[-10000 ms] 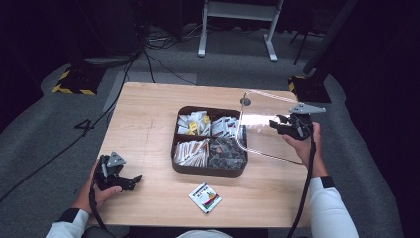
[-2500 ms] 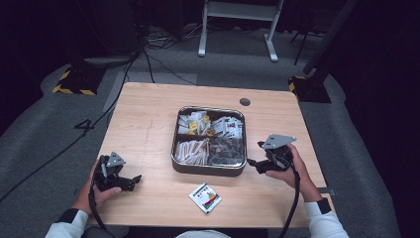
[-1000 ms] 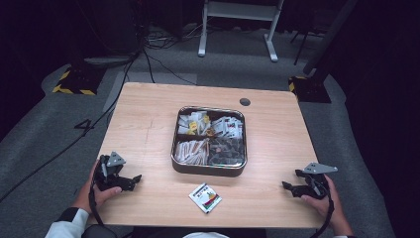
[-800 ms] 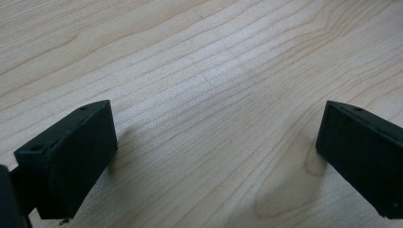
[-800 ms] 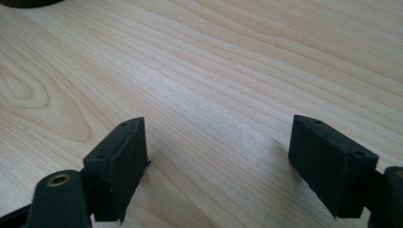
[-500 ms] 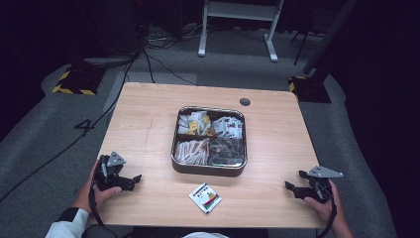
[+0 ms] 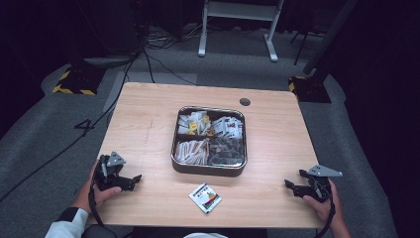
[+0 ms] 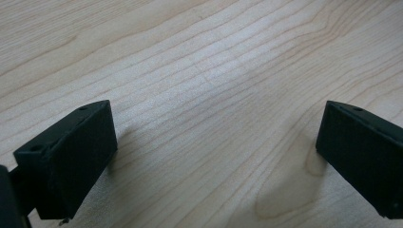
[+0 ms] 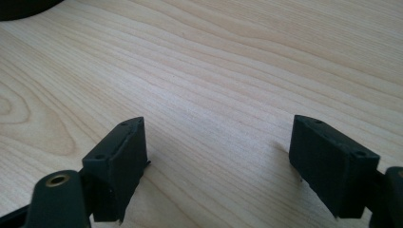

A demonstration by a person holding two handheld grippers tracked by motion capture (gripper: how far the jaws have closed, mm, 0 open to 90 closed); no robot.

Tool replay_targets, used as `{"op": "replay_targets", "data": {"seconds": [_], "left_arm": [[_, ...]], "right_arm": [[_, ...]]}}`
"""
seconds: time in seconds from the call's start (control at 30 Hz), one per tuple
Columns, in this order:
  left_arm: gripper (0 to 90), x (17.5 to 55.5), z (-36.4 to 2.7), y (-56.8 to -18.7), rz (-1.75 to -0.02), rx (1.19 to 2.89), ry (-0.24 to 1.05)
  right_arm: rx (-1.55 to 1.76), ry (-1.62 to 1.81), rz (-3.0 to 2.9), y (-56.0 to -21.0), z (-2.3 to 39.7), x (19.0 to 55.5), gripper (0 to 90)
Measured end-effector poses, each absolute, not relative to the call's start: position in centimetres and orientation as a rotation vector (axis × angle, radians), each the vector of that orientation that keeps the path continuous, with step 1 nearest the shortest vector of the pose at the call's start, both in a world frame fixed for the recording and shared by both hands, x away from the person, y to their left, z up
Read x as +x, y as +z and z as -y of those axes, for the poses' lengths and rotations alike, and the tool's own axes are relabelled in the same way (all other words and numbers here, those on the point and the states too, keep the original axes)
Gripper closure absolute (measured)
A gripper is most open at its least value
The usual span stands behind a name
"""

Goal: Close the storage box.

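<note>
Near the tabletop's front right corner my right gripper (image 7: 296, 188) rests on bare wood, jaws spread wide, nothing between them. Left gripper (image 7: 130, 179) sits near the front left corner, jaws likewise parted and empty. Compartment box (image 7: 209, 141) of sachets stands mid-table, lid on as far as I can tell. One loose packet (image 7: 205, 197) lies close to the front edge, just in front of the box. Looks to me like the closing step is done and both tools are parked. Next move, if any, I judge: go for the stray packet, a flat pinch off the wood.
</note>
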State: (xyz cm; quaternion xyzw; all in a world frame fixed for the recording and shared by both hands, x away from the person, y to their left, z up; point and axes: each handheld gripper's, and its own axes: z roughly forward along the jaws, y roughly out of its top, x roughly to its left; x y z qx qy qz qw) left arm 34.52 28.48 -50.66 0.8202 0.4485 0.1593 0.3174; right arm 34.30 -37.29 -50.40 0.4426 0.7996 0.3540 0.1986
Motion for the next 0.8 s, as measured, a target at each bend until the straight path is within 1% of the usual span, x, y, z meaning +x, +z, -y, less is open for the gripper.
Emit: {"op": "replay_targets", "data": {"seconds": [0.8], "left_arm": [[0.1, 34.56, -28.49, -50.66, -1.179, 2.160, 0.418]], "right_arm": [[1.245, 0.984, -2.232, -50.40, 37.27, 34.54, 20.4]]}}
